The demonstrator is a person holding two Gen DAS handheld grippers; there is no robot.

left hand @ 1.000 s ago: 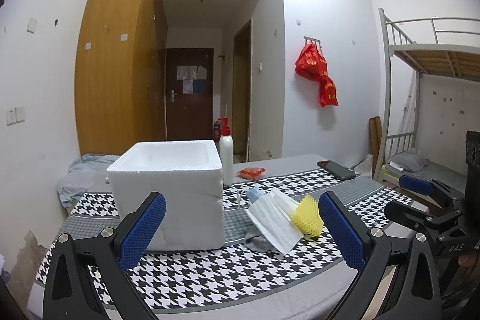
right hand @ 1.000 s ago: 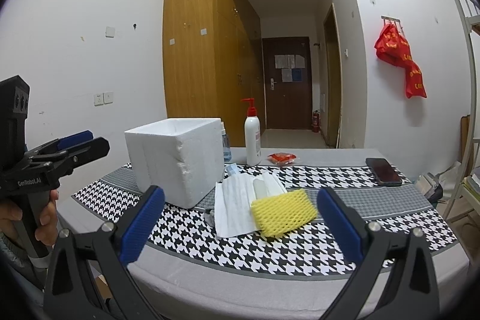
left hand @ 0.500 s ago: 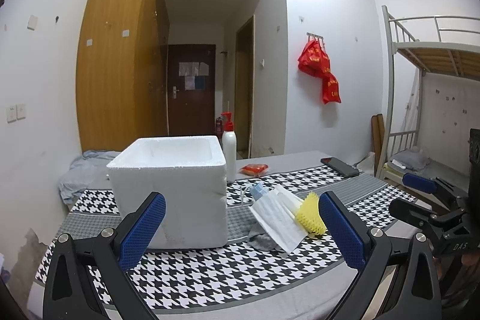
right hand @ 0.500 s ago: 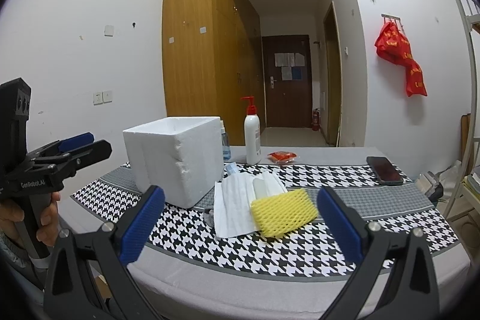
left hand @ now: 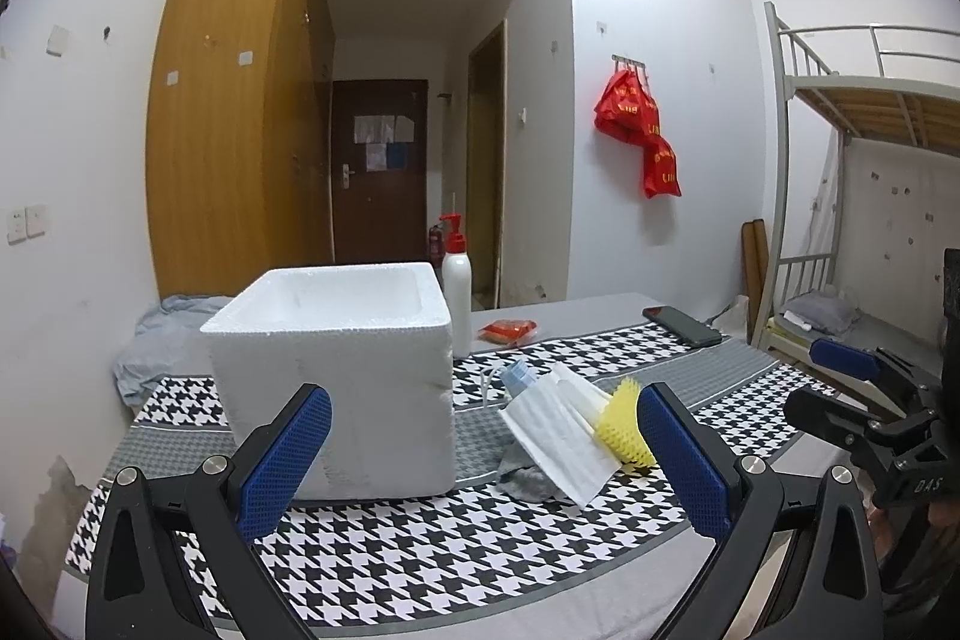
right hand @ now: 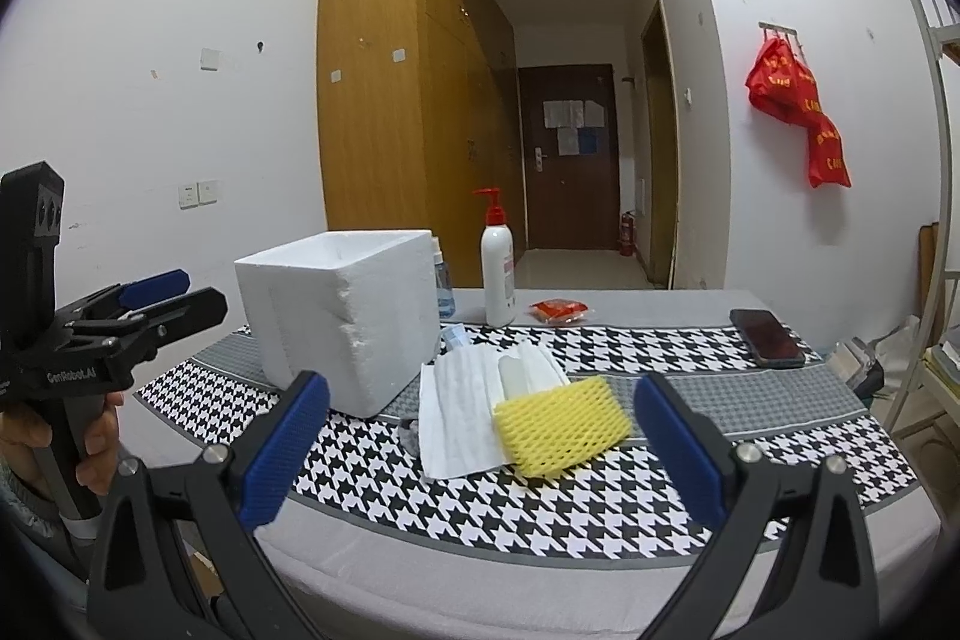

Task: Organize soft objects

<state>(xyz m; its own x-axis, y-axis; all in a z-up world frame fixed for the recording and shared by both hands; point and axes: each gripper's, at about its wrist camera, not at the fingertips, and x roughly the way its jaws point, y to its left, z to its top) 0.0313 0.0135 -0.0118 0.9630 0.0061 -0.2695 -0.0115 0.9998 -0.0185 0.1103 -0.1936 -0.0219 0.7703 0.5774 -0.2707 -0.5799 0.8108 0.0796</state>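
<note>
1. Soft objects sit in a small heap on the table (right hand: pixel 780 466), just right of the white foam box (right hand: pixel 345 316): a yellow foam net sleeve (right hand: pixel 561 427) on top of a white ribbed foam sheet (right hand: pixel 459 412), with a scrap of grey cloth (left hand: pixel 528 478) poking out underneath.
2. Foam box – open-topped, upright, apparently empty, and seemingly where the items should go.
3. Left gripper (left hand: pixel 480 454) hovers at the near table edge with its blue-padded fingers wide apart, holding nothing; a person's hand (right hand: pixel 54 436) grips its handle.
4. Right gripper (right hand: pixel 480 442) also has its fingers spread wide and empty, with the yellow sleeve framed between them but farther off.
5. Step in hand, by my reading: the approach before the first pick – nothing looks sorted yet. The next move likely calls for the right gripper to advance, lower over the yellow sleeve and close gently, since foam crushes.
6. Surface: a black-and-white houndstooth cloth (right hand: pixel 600 508) with grey bands covers the table, which also carries a pump bottle (right hand: pixel 498 274), a dark phone (right hand: pixel 765 337) and a red packet (right hand: pixel 558 310).
7. Room: white walls, a tall wooden wardrobe (right hand: pixel 390 100), a dark door (right hand: pixel 564 160) down a hallway, red bags (right hand: pixel 798 112) hanging on a hook, a metal bunk bed (left hand: pixel 858 112).
</note>
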